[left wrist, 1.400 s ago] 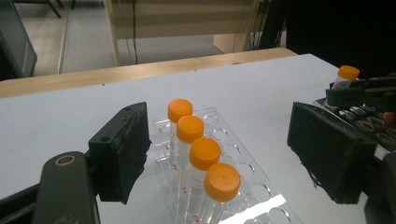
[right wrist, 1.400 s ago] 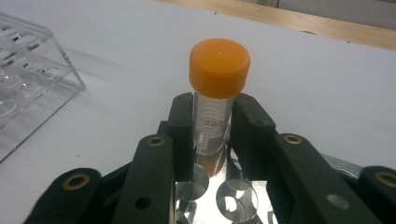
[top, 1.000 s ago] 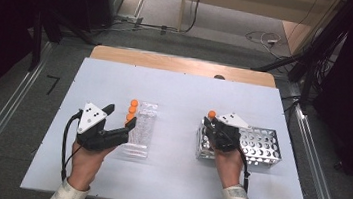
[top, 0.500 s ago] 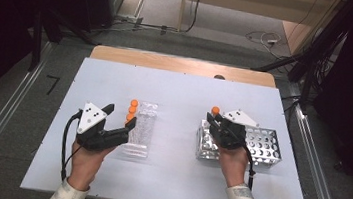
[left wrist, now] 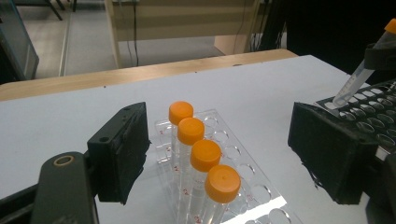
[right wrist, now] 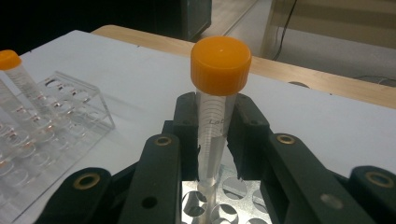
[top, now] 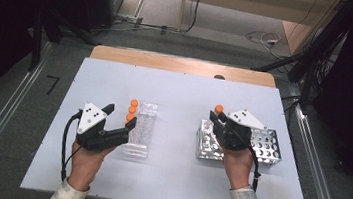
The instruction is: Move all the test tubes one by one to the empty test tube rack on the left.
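Note:
My right gripper (top: 218,118) is shut on an orange-capped clear tube (right wrist: 215,122), held upright with its cap (top: 219,108) above the jaws. The tube's lower tip sits at the top holes of the metal rack (top: 266,146); in the left gripper view the tube (left wrist: 358,75) slants down to that rack (left wrist: 373,114). My left gripper (top: 121,116) stands open at the near left of a clear plastic rack (top: 141,132). A row of several orange-capped tubes (left wrist: 198,140) stands in the clear rack between the open jaws (left wrist: 219,122), untouched.
Both racks rest on a white tabletop (top: 180,90) with a wooden strip (top: 178,63) along its far edge. The clear rack (right wrist: 51,126) lies to the left of the metal rack (right wrist: 233,205). Cables and dark stands lie on the floor beyond.
The right gripper has lifted a little with the tube in it, so the orange cap now sits higher over the metal rack. The left gripper has stayed where it was.

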Motion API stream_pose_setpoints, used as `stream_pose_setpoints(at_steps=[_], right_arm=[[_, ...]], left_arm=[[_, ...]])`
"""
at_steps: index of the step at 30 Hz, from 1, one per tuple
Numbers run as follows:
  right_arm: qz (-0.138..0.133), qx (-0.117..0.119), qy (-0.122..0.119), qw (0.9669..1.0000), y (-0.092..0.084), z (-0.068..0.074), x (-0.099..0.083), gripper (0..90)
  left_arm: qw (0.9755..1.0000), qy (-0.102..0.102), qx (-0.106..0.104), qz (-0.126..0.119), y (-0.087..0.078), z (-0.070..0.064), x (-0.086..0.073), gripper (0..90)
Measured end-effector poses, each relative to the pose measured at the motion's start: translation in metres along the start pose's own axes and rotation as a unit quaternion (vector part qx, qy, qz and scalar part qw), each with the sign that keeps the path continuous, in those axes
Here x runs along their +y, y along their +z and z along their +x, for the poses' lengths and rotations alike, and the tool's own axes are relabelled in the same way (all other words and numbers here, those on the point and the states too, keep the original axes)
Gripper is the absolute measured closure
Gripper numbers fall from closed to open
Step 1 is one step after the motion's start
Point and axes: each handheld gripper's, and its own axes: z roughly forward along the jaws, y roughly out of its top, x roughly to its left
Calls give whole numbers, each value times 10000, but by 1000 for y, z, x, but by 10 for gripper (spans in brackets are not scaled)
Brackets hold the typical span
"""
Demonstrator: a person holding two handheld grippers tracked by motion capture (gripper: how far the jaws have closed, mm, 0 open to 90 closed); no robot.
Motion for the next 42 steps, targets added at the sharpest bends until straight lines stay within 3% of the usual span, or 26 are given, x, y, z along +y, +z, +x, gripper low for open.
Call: stream_pose_setpoints(at_steps=[18, 42], right_arm=[[-233, 322, -59, 9992, -25, 7, -4, 720], [-296, 700, -175, 9970, -33, 23, -15, 720]], left_arm=[[10000, 18, -6, 2, -1, -1, 0, 210], [10000, 29, -49, -46, -2, -4, 1, 210]])
